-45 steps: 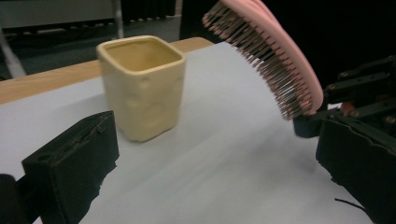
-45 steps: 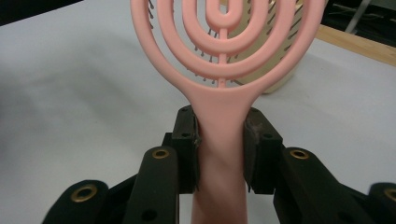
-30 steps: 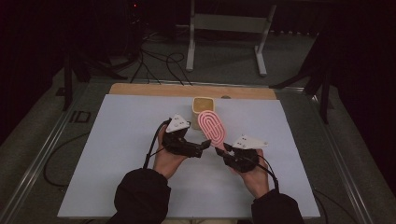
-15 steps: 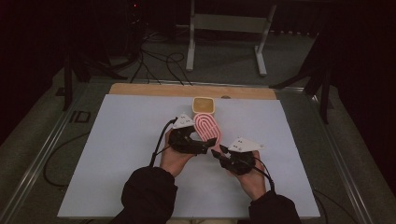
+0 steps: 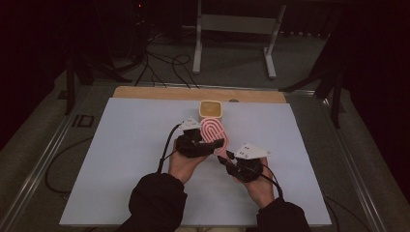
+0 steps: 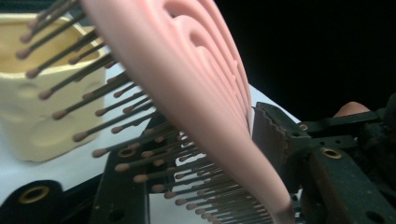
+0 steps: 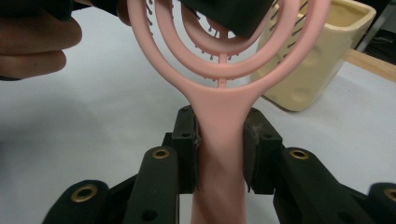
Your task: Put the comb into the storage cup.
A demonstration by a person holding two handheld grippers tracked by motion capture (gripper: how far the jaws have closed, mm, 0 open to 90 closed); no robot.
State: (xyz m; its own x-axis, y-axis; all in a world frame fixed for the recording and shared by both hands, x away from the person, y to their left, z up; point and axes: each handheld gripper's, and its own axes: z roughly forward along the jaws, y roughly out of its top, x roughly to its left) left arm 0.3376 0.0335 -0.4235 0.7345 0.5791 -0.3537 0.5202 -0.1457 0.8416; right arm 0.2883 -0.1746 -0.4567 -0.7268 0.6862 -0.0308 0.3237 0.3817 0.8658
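Two tools hold a pink hairbrush above the middle of the tabletop.

The right tool [image 7: 219, 154] clamps the hairbrush [image 5: 213, 134] by its handle, and the left tool [image 5: 216, 145] has just been closing its jaws on the brush head, bristles on one side and pink back on the other. A cream cup [image 5: 211, 109] stands just beyond the brush, near the far edge of the tabletop [image 5: 121, 159].

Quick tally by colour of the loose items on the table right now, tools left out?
Pink: 1, the hairbrush, between both tools
Cream-yellow: 1, the cup, standing behind the brush
Total: 2
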